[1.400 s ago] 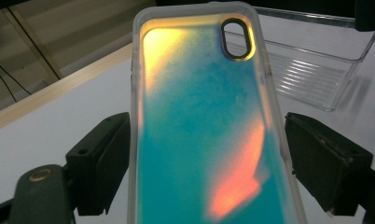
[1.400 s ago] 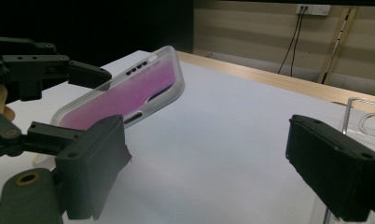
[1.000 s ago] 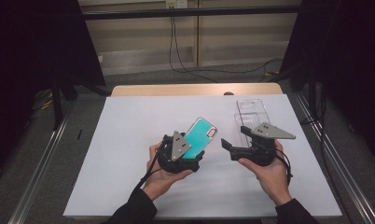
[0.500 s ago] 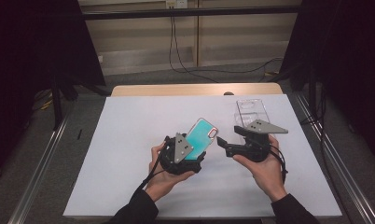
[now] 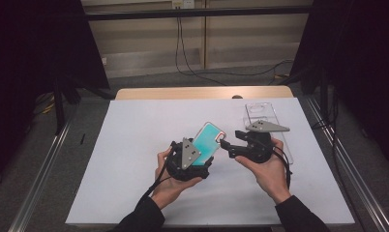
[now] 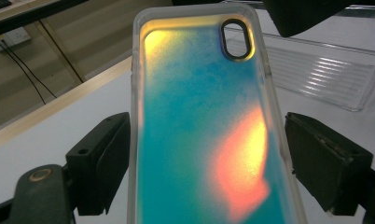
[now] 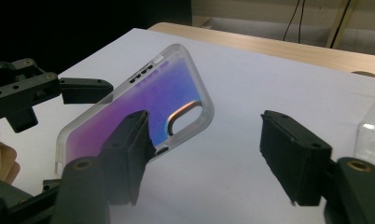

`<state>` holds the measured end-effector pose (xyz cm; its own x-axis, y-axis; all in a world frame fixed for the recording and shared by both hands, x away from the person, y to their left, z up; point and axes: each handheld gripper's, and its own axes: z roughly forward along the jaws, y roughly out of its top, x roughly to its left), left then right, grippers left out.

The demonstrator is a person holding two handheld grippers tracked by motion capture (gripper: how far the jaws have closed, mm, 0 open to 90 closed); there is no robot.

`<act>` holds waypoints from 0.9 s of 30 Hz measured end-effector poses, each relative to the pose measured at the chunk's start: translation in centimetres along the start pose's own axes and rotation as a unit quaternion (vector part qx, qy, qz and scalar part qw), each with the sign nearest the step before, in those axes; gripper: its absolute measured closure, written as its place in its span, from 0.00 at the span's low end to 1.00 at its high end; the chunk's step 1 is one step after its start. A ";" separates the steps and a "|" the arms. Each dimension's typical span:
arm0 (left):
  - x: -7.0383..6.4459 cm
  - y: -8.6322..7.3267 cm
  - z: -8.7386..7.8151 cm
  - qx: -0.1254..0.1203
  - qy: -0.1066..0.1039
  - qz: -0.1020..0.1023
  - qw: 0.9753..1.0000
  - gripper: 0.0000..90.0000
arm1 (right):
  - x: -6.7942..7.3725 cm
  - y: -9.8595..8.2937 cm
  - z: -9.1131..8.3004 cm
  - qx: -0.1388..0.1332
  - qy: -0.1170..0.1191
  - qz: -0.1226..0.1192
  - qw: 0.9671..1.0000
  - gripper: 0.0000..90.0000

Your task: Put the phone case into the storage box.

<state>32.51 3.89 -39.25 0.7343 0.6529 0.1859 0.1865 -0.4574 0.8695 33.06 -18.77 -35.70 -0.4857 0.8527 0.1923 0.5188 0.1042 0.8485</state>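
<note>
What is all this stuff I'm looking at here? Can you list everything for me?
Phone case: one, teal with orange sheen, between the left gripper's jaws, off the table.
Clear tray: one, see-through plastic, table's far right.
Table: one, white top, wooden far edge.
Cables: black, on the floor beyond the table.
Left gripper: one, black, around the case.
Right gripper: one, black, jaws open, beside the case's top corner.
Hands: two, holding the grippers.
</note>
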 end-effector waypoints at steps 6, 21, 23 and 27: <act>-0.2 0.0 0.1 -0.001 0.004 0.002 1.000 0.19 | 0.0 0.3 0.5 0.013 -0.006 0.014 1.000 0.44; -0.3 0.0 0.1 0.001 0.009 0.009 1.000 0.19 | 0.3 1.1 1.4 0.052 -0.013 0.053 0.997 0.59; -0.4 -0.1 0.2 0.000 0.010 0.009 1.000 0.19 | 0.5 1.2 1.6 0.059 -0.018 0.054 0.997 0.62; -0.4 -0.1 0.2 0.003 0.011 0.013 1.000 0.19 | 0.5 1.3 1.8 0.062 -0.022 0.060 0.996 0.63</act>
<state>32.33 3.60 -39.45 0.7242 0.6543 0.2179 0.1716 -0.4770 0.8620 34.76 -17.29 -35.39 -0.3847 0.8846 0.2637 0.6553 0.0606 0.7529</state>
